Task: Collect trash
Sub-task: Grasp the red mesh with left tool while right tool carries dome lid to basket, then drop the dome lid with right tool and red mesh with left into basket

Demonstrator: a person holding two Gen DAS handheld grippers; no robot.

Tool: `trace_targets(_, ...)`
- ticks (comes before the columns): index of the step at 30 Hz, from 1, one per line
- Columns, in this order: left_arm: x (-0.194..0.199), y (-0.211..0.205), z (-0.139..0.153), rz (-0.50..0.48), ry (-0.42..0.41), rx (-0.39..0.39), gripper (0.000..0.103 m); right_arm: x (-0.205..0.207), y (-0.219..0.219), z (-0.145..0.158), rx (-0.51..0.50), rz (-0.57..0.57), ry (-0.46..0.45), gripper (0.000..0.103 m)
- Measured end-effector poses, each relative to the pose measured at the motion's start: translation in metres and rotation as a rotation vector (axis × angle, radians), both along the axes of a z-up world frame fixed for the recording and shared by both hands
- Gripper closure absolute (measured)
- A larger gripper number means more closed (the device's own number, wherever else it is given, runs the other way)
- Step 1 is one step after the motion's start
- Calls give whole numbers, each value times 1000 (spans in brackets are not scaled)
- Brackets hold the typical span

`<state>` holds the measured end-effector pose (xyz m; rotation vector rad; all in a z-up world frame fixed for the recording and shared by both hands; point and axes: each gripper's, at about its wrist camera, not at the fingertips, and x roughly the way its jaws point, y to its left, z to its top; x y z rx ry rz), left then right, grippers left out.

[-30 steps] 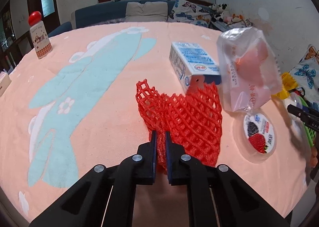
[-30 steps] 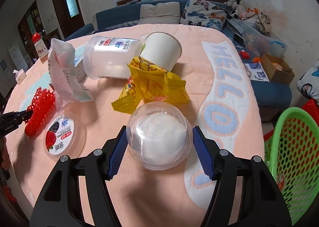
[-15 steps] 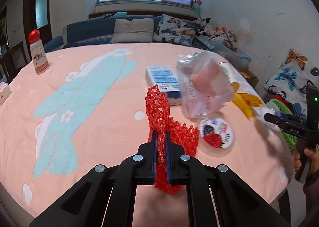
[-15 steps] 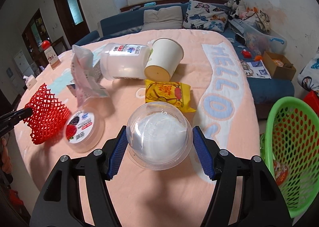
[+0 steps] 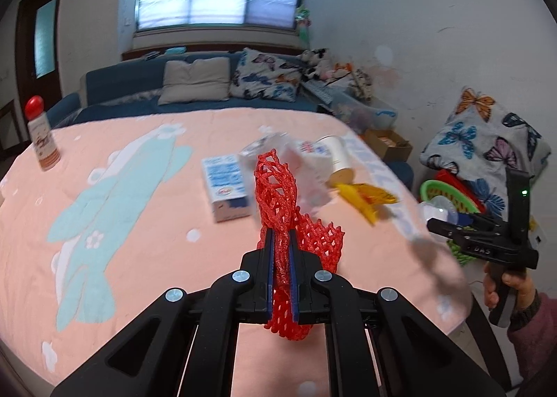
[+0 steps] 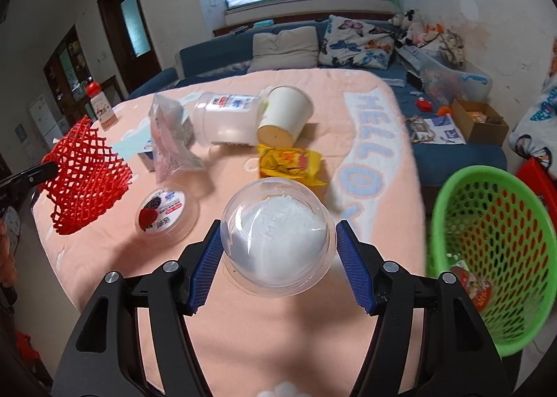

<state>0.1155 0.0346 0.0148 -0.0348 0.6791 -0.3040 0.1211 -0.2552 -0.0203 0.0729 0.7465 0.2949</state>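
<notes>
My left gripper [image 5: 281,243] is shut on a red foam net sleeve [image 5: 278,195] and holds it up above the pink table; the sleeve also shows in the right wrist view [image 6: 85,176]. My right gripper [image 6: 278,250] is shut on a clear plastic dome cup [image 6: 276,235] with white contents, held above the table's near edge. A green mesh basket [image 6: 494,243] stands right of the table, with a wrapper inside. On the table lie a yellow snack bag [image 6: 290,162], a paper cup [image 6: 283,115], a clear jar [image 6: 226,116], a plastic bag [image 6: 170,139] and a round lid [image 6: 163,212].
A blue-white carton [image 5: 226,184] lies mid-table. A red-capped bottle [image 5: 41,134] stands at the far left. A blue sofa [image 6: 278,55] with pillows is behind the table. A cardboard box [image 6: 478,120] and clutter sit on the floor at right.
The left gripper has lifted the red net clear of the table and pulled back. The right gripper has raised the dome cup and swung right, bringing the green basket closer.
</notes>
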Motion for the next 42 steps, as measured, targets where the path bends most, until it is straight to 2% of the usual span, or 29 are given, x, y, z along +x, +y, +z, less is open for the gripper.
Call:
trace_targets(11, 13, -69, 20, -161, -36, -7, 96, -16, -93, -1, -46, -234, 8, 38)
trace_targets(22, 37, -159, 29, -316, -50, 6, 96, -25, -199, -32, -59, -462, 94, 38)
trace_targets(27, 49, -200, 28, -366, -42, 15, 96, -31, -218, -41, -24, -495, 113, 37)
trace_targets(30, 56, -225, 27, -399, -35, 21, 96, -35, -224, -43, -21, -506, 116, 33)
trace_targets(42, 76, -320, 14, -515, -3, 42, 96, -60, -235, -35, 10, -514, 77, 28)
